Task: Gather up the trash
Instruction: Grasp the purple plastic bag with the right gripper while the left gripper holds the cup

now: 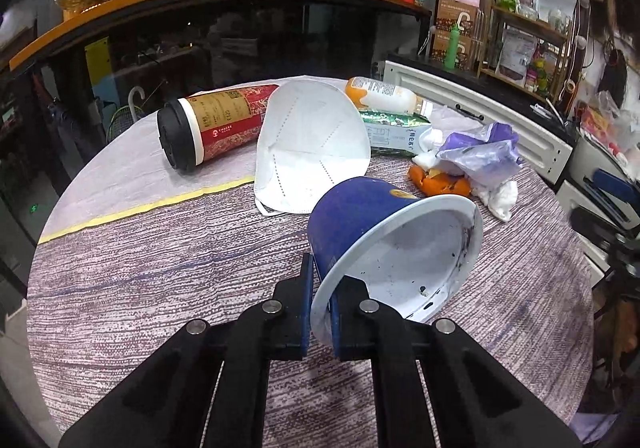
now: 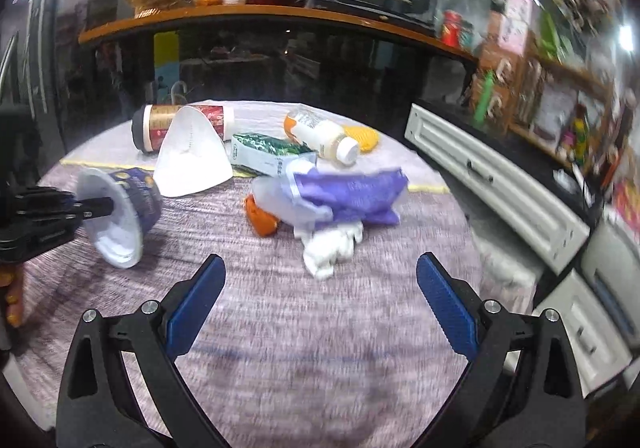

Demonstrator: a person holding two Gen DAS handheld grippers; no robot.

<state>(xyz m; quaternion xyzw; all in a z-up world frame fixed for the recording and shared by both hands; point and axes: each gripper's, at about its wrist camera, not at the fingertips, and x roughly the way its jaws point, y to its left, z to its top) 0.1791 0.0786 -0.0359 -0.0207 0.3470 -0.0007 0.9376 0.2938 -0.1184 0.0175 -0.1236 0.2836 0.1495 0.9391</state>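
My left gripper (image 1: 323, 288) is shut on the rim of a blue paper bowl (image 1: 360, 216), which is tipped on its side with its white inside facing me. In the right wrist view the same bowl (image 2: 132, 208) hangs at the left in the left gripper (image 2: 96, 208). My right gripper (image 2: 320, 264) is open and holds nothing, just short of a white tissue (image 2: 328, 248) and a purple bag (image 2: 352, 196). Orange peel (image 2: 260, 220) lies beside them. Farther back lie a white mask (image 1: 312, 144), a red cup (image 1: 224, 124), a bottle (image 1: 384, 92) and a green carton (image 1: 392, 128).
All of this sits on a round table (image 1: 160, 268) with a woven purple cloth and a yellow tape line (image 1: 160, 204). A white drawer cabinet (image 2: 500, 188) stands close on the right. A dark glass counter (image 1: 240, 32) with an orange top runs behind the table.
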